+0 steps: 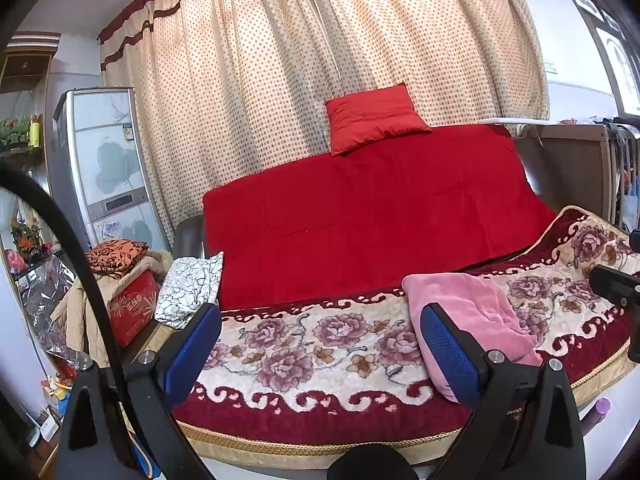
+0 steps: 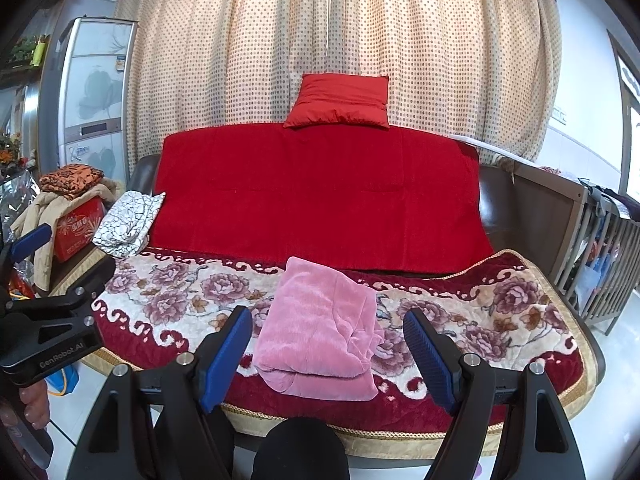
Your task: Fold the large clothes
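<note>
Jaws of both grippers stand apart, empty; folded pink garment point(image 2: 320, 328) partly hidden.

Dotted curtains point(image 2: 340, 40) are hanging behind a sofa point(image 2: 500, 208) that is wearing a red throw point(image 2: 320, 200) and a floral blanket point(image 2: 500, 312). A red cushion point(image 2: 340, 102) is sitting on the sofa's back edge, and a tall cabinet point(image 2: 92, 100) is standing at the left.

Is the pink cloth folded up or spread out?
Folded. The pink cloth lies as a small stacked bundle with doubled layers at its front edge.
</note>
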Action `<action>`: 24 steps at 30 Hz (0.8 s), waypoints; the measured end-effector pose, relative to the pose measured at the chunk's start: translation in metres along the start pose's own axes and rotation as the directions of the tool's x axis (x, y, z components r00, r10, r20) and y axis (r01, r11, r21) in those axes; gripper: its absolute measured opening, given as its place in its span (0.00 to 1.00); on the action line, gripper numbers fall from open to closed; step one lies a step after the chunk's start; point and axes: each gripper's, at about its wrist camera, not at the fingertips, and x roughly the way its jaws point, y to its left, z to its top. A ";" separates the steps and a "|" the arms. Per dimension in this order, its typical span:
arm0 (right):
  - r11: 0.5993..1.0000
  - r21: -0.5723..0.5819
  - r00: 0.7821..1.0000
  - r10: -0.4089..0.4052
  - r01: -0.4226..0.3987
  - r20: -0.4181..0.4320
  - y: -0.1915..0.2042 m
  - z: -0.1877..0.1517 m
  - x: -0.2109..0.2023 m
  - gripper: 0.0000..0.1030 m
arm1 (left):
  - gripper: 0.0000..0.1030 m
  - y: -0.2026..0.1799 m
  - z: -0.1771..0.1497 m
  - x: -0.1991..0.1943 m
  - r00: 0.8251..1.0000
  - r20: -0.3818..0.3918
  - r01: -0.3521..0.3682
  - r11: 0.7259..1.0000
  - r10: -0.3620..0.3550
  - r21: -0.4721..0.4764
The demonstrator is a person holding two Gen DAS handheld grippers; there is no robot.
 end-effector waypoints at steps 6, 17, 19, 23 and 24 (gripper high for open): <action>1.000 -0.001 1.000 0.002 -0.002 0.004 0.000 0.000 -0.002 0.79 | 0.97 0.000 0.001 -0.002 1.000 0.006 -0.001 1.000 0.001 0.004; 1.000 0.001 1.000 0.010 -0.011 0.008 0.001 0.001 -0.005 0.79 | 0.97 0.000 0.000 -0.005 1.000 0.014 0.005 1.000 -0.005 0.008; 1.000 0.000 1.000 0.010 -0.010 0.008 0.001 0.001 -0.005 0.79 | 0.97 0.000 0.001 -0.006 1.000 0.014 0.005 1.000 -0.005 0.008; 1.000 -0.008 1.000 0.004 -0.004 0.001 0.003 0.000 -0.004 0.79 | 0.97 0.000 0.000 -0.006 1.000 0.011 0.008 1.000 -0.008 0.009; 1.000 -0.012 1.000 -0.001 0.001 -0.004 0.004 0.000 -0.003 0.79 | 0.97 0.001 0.000 -0.005 1.000 0.009 0.010 1.000 -0.010 0.009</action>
